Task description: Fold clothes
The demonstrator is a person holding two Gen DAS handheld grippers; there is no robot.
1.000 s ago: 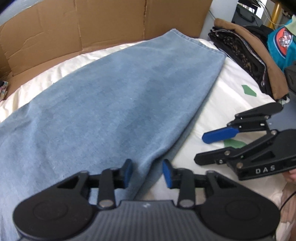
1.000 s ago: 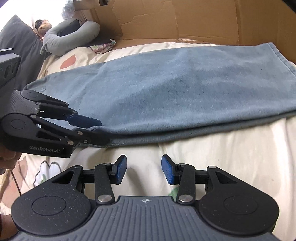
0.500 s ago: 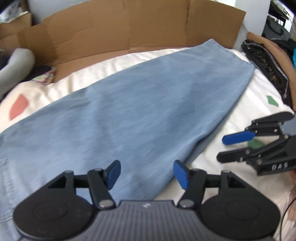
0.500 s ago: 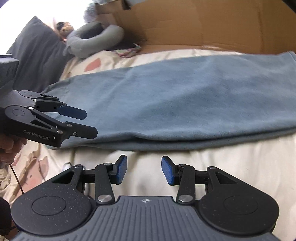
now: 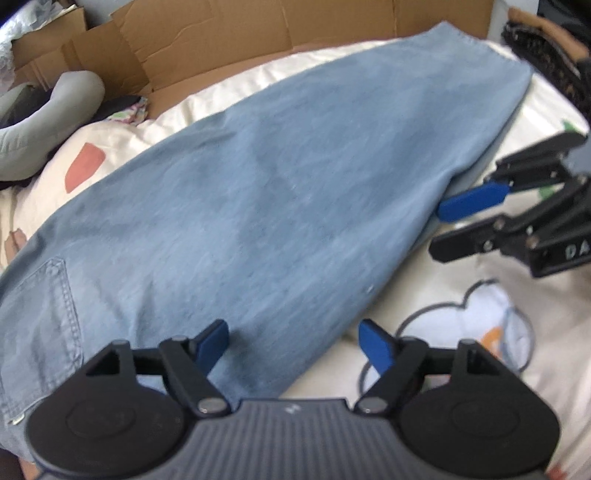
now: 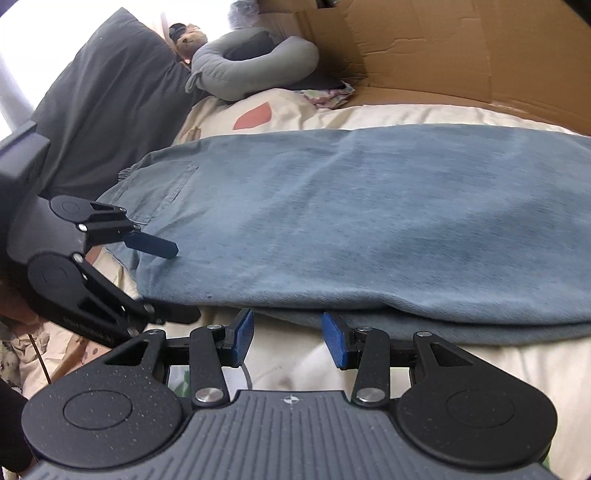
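Light blue jeans (image 5: 280, 192), folded lengthwise, lie flat across the bed, back pocket (image 5: 44, 317) at the left end. My left gripper (image 5: 295, 347) is open wide, and the jeans' near edge lies between its fingers without being pinched. In the right wrist view the left gripper (image 6: 177, 280) straddles that edge near the pocket end of the jeans (image 6: 351, 221). My right gripper (image 6: 288, 338) is open, fingertips right at the lower folded edge. In the left wrist view the right gripper (image 5: 458, 221) sits against the jeans' side edge, further toward the leg end.
A cream bed sheet (image 5: 480, 332) with a cartoon cloud print lies under everything. A cardboard wall (image 5: 295, 29) stands behind the bed. A grey neck pillow (image 6: 255, 62) and a dark pillow (image 6: 107, 92) lie at the head end. Stacked clothes (image 5: 546, 48) sit at the far right.
My left gripper has opened wider and shifted left along the jeans toward the pocket end. The right gripper has closed in on the jeans' near edge.
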